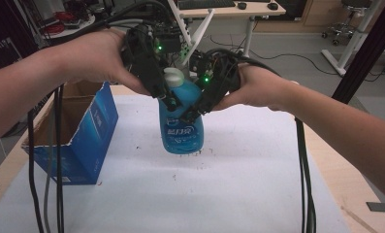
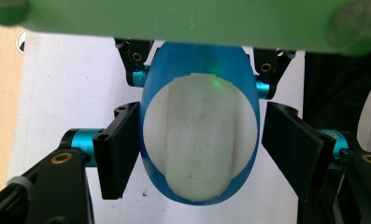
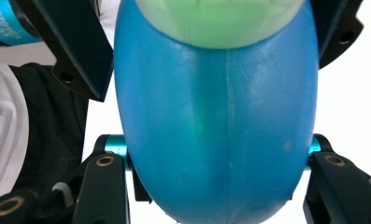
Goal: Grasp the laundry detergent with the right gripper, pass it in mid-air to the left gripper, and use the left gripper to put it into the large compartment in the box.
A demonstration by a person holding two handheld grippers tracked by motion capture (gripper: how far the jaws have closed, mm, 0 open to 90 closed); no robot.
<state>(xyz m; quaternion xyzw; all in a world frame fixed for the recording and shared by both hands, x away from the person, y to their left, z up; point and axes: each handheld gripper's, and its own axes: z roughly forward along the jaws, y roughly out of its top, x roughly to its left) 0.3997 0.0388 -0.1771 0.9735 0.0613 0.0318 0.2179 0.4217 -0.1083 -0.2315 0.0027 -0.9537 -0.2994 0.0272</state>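
Blue translucent plastic, the oval bottle of liquid with a white flip cap stands upright on the white table cover, its long axis vertical, just right of the open blue cardboard box. Both grippers come down on it from above, one from each side. The right gripper is clenched on the bottle's shoulder; in the right gripper view its jaws hug the blue body on both sides. The left gripper straddles the white cap seen in the left gripper view: one pad sits against the bottle's left flank, while the other pad stands just clear of it, so this grip is not yet made. The cap lies squarely between the left jaws, so closing them straight inward should likely catch it while the right hand steadies the body.
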